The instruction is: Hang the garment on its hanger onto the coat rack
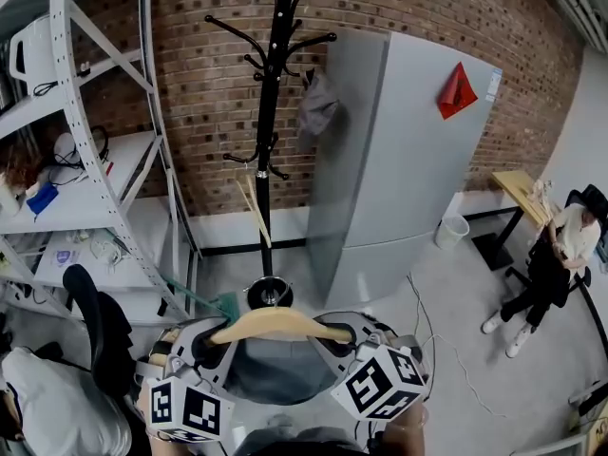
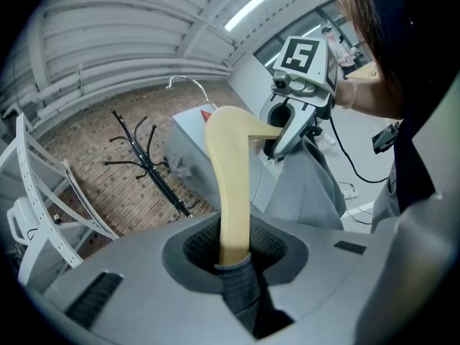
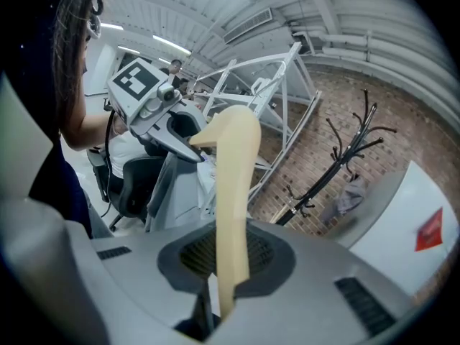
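A wooden hanger (image 1: 277,324) with a grey garment (image 1: 275,370) on it is held level between my two grippers, low in the head view. My left gripper (image 1: 204,345) is shut on the hanger's left end, where wood (image 2: 231,185) and grey cloth (image 2: 241,290) sit between the jaws. My right gripper (image 1: 356,340) is shut on the right end (image 3: 233,192). The hanger's metal hook (image 2: 188,85) stands up. The black coat rack (image 1: 271,112) stands ahead against the brick wall, apart from the hanger, with a grey cloth (image 1: 316,107) on one peg.
A tall grey cabinet (image 1: 399,160) with a red triangle stands right of the rack. A white metal shelf unit (image 1: 85,122) fills the left. A wooden stick (image 1: 255,212) leans by the rack's base (image 1: 269,293). An office chair (image 1: 95,331) and seated people are at both sides.
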Motion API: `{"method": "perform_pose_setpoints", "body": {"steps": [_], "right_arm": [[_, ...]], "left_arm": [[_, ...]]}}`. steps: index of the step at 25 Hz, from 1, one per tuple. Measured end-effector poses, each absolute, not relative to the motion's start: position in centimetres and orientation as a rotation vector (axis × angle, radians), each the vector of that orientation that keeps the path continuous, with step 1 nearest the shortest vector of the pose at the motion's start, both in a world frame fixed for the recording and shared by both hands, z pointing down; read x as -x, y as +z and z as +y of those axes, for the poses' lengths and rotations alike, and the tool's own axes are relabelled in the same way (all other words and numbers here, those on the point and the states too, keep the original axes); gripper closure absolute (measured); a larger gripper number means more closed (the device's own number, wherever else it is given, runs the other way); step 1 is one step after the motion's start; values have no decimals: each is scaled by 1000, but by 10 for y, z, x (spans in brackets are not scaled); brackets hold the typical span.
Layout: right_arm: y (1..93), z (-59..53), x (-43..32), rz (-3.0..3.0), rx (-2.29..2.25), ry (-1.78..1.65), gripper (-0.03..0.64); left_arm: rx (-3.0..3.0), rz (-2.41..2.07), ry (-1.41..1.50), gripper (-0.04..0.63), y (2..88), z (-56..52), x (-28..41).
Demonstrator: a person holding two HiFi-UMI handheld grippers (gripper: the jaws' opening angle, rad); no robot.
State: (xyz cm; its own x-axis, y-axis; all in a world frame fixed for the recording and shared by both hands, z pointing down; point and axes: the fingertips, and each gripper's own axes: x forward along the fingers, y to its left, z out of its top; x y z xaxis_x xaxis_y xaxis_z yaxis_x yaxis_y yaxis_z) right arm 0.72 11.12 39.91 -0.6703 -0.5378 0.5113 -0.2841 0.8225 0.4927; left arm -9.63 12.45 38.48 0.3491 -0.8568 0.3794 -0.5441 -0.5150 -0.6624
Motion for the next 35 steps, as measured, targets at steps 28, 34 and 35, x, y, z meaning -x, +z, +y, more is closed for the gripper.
{"method": "perform_pose_setpoints", "body": {"steps": [28,34,35], "right_arm": [[398,-97,21,-2336,-573,-476,574],[393,-146,22,-2349,-552,-515,574],[392,-154,23,-2352,-547,-522,574]], "left_arm": [[2225,1250,-1012,523,388,-85,124],[2192,1287,-1008,523,383,-132,125],[2187,1295,-1007,522,382,-138,125]]}}
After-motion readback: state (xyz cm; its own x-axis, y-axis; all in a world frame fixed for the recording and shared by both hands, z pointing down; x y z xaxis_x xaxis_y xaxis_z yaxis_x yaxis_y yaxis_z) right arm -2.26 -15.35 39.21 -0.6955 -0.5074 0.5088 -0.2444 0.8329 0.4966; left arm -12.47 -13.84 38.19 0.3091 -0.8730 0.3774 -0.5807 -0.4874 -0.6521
